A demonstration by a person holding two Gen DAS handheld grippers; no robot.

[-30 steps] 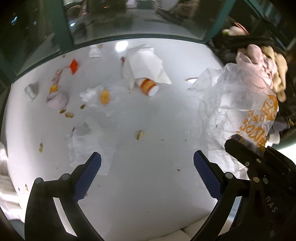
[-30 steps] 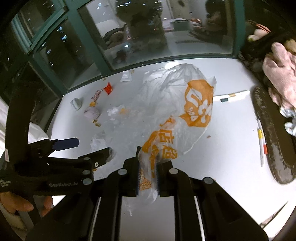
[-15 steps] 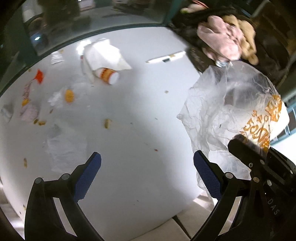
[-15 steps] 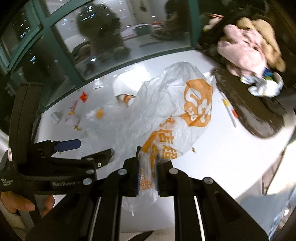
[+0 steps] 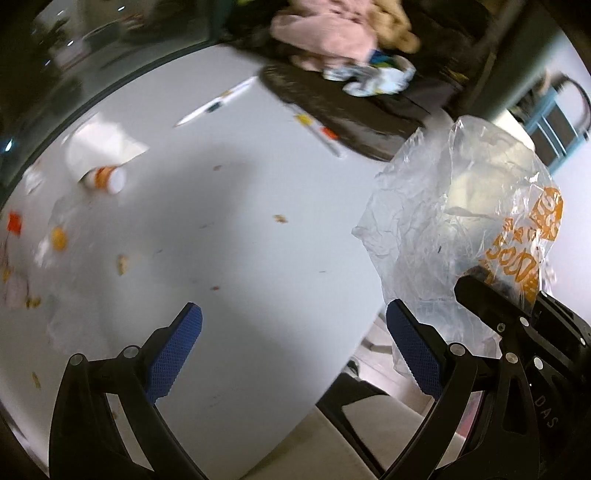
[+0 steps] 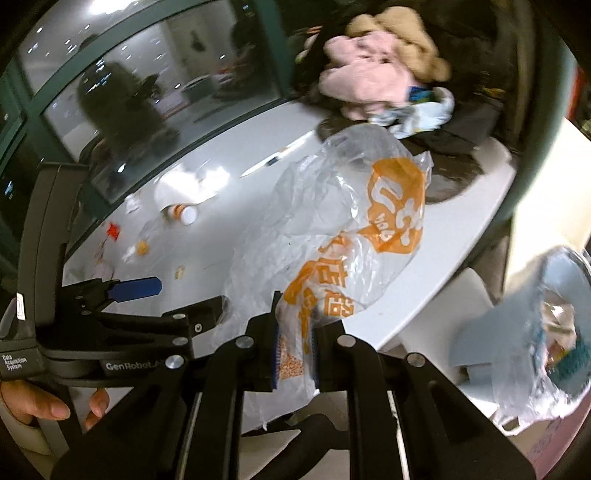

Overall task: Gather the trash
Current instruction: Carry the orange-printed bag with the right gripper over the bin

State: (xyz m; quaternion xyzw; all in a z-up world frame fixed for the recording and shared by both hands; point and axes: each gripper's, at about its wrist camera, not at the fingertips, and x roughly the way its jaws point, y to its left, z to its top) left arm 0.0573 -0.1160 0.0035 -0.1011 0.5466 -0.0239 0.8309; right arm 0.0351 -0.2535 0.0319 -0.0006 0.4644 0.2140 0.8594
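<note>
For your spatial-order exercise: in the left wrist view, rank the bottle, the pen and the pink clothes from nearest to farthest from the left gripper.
1. Bottle: lying on the table's left side, nearest the left gripper.
2. Pen: farther back, near the table's far edge.
3. Pink clothes: farthest, piled at the top, beyond the table.

- White table [image 5: 258, 206] fills the middle of the left wrist view
- Pink cloth [image 5: 325, 33] and tan cloth [image 6: 406, 40] heaped at top, over a dark mat [image 5: 347, 110]
- White pen [image 5: 214, 107] upper centre
- Dark window [image 6: 147, 85] upper left of the right wrist view
</note>
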